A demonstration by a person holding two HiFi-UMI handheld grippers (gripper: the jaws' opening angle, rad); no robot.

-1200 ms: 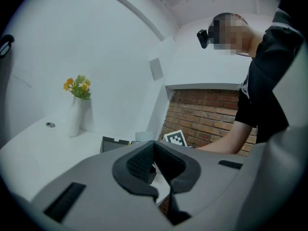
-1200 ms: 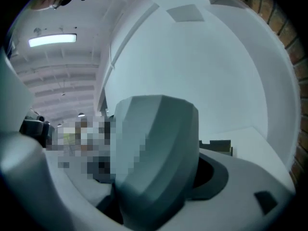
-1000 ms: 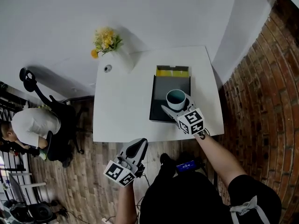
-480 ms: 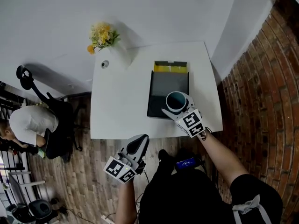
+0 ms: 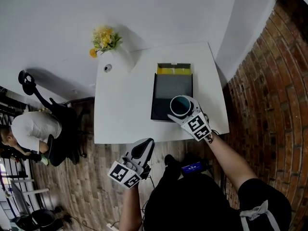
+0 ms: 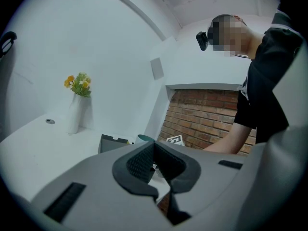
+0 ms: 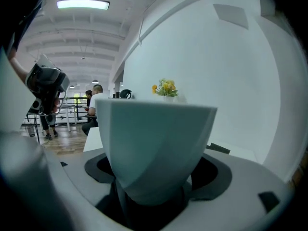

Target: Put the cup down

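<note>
Lowest in the head view, the left gripper (image 5: 144, 147) hangs over the wood-plank floor (image 5: 91, 186), below the desk's near edge. Its grey moulded fingers (image 6: 139, 163), lined with dark ribbed pads, are pressed together at the tips with nothing between them.

Just above and to the right, the right gripper (image 5: 183, 110) has its fingers spread wide and clamped on the cup (image 5: 180, 105). They grip low on the body, near the narrow base. The cup (image 7: 154, 148) is matte pale blue-grey and tapers downward. Its outside is cut in broad, flat, twisting facets, and the inside is a darker teal with a round rim. It sits over the near right corner of a flat, dark grey rectangular tray (image 5: 169, 88), at the centre right of the frame. Whether its base touches the tray or hangs just above it cannot be told from this angle.

A yellow strip (image 5: 174, 70) lies along the far end of the tray. The tray rests on the right half of a smooth white square desk (image 5: 122, 114).

At the desk's far left corner stands a slim white vase (image 5: 121, 60) of yellow flowers (image 5: 103, 38), with a small round disc (image 5: 108, 68) just beside it. Rough red brick wall (image 5: 269, 90) fills the right of the frame. A person (image 5: 29, 129) sits by a black office chair (image 5: 60, 129) at the left edge.
</note>
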